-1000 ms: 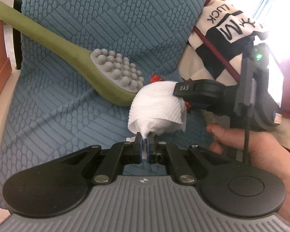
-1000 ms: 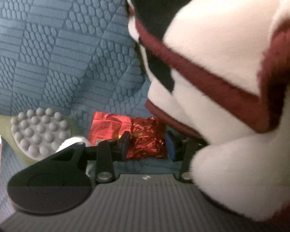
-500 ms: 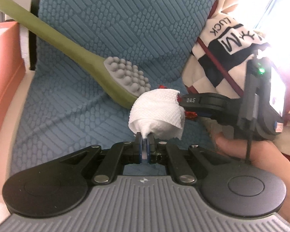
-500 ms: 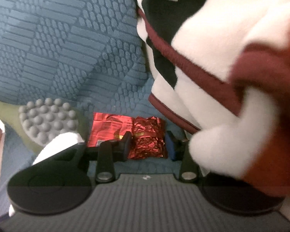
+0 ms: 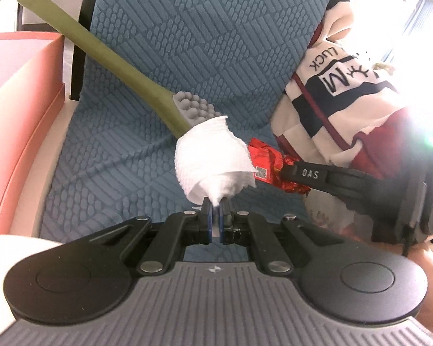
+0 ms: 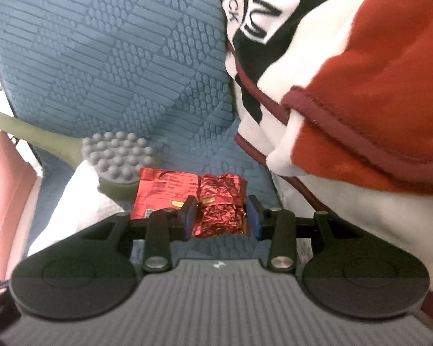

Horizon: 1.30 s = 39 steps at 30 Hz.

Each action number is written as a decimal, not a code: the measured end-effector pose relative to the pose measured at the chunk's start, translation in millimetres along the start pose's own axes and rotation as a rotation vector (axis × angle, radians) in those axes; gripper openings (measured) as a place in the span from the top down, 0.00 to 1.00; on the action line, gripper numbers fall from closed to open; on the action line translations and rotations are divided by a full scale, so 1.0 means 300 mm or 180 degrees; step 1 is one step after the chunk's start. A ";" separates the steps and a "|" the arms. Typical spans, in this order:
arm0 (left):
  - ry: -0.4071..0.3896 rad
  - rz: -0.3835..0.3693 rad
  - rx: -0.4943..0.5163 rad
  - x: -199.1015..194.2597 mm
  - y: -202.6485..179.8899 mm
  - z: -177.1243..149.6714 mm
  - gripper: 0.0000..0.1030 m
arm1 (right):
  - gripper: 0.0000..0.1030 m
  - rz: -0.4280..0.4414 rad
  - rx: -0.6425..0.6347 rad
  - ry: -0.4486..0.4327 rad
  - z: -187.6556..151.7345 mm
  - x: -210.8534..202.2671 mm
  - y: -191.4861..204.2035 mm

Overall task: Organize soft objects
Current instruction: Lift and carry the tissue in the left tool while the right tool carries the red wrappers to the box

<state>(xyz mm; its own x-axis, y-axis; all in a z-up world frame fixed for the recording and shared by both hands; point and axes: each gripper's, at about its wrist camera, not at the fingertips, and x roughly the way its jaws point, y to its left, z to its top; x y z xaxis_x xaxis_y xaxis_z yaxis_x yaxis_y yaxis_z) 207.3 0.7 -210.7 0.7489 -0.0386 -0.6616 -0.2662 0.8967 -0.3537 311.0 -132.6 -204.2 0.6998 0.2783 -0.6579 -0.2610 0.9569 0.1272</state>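
Observation:
My left gripper (image 5: 215,204) is shut on a crumpled white paper towel (image 5: 213,160) and holds it above the blue textured seat cushion (image 5: 124,155). My right gripper (image 6: 220,212) is open, its fingers on either side of a crinkled red foil packet (image 6: 219,201) lying on the cushion; whether they touch it I cannot tell. The packet (image 5: 267,160) and my right gripper's finger (image 5: 309,174) also show in the left wrist view. A white, black and red fleece blanket (image 6: 346,86) is bunched at the right.
A green long-handled massage brush with grey nubs (image 5: 135,77) lies across the cushion left of the packet; its head (image 6: 118,152) shows in the right wrist view. A pink box (image 5: 17,109) stands at the left of the seat.
My left gripper has drawn back and up with the paper towel, uncovering the red packet. My right gripper has kept its fingers around the packet, and the blanket now hangs less in front of it.

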 end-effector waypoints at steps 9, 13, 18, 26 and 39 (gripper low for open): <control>-0.0022 -0.0013 0.0005 -0.108 0.006 -0.032 0.95 | 0.60 0.0006 0.0011 -0.0016 -0.073 -0.164 0.023; -0.0020 -0.0023 0.0026 -0.157 0.014 -0.044 0.95 | 0.60 -0.0025 -0.0028 -0.0059 -0.101 -0.248 0.022; -0.0063 -0.0029 0.0021 -0.223 0.020 -0.055 0.95 | 0.60 0.0045 0.0106 0.0003 -0.150 -0.334 -0.039; -0.0075 -0.0125 0.0113 -0.305 -0.010 -0.049 0.95 | 0.60 0.0134 0.0082 0.0013 -0.178 -0.410 -0.081; -0.0228 -0.0130 0.0057 -0.451 0.024 -0.003 0.95 | 0.60 0.0405 -0.0008 -0.0133 -0.150 -0.499 -0.030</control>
<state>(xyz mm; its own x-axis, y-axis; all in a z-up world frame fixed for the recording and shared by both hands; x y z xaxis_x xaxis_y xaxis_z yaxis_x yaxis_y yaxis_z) 103.5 12.0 -124.3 0.8005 -0.0443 -0.5977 -0.2241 0.9027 -0.3672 178.7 -186.6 -140.2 0.6881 0.4007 -0.6049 -0.3510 0.9135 0.2058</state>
